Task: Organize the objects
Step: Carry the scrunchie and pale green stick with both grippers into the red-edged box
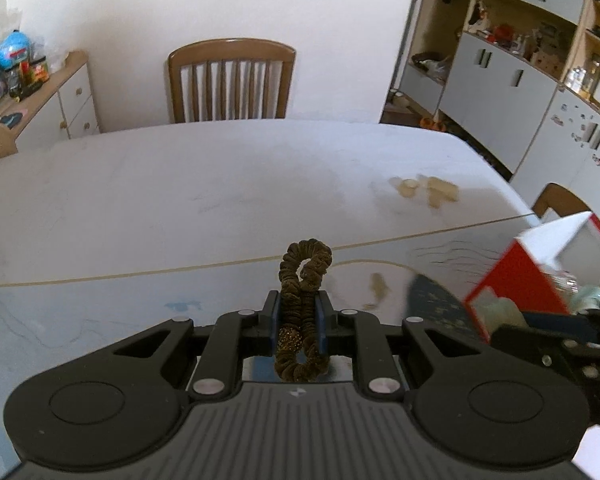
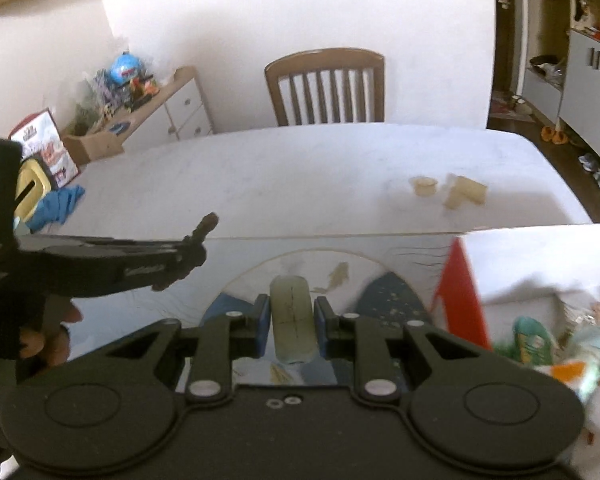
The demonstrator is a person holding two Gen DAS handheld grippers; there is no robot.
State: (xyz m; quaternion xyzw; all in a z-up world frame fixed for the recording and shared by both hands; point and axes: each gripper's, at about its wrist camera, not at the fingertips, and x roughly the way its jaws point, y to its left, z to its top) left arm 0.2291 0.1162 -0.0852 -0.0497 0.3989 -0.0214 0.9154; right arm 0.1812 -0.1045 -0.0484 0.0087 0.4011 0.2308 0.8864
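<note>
Fingers [image 1: 298, 322] pinch upright scrunchie [image 1: 304, 276]; right fingers [image 2: 291, 326] grip pale cylinder [image 2: 291, 322] lengthwise

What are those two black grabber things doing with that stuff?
A person is tidying up with a grabber in each hand. The left gripper is pinching a brown hair scrunchie. The right gripper is pinching a pale, see-through block. Both are held above the white table, beside a red and white box of bits. More pale pieces wait on the table.

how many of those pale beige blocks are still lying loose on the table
2, close together on the table's far right: a round one and an L-shaped one just right of it. More may be hidden off-frame.
</note>
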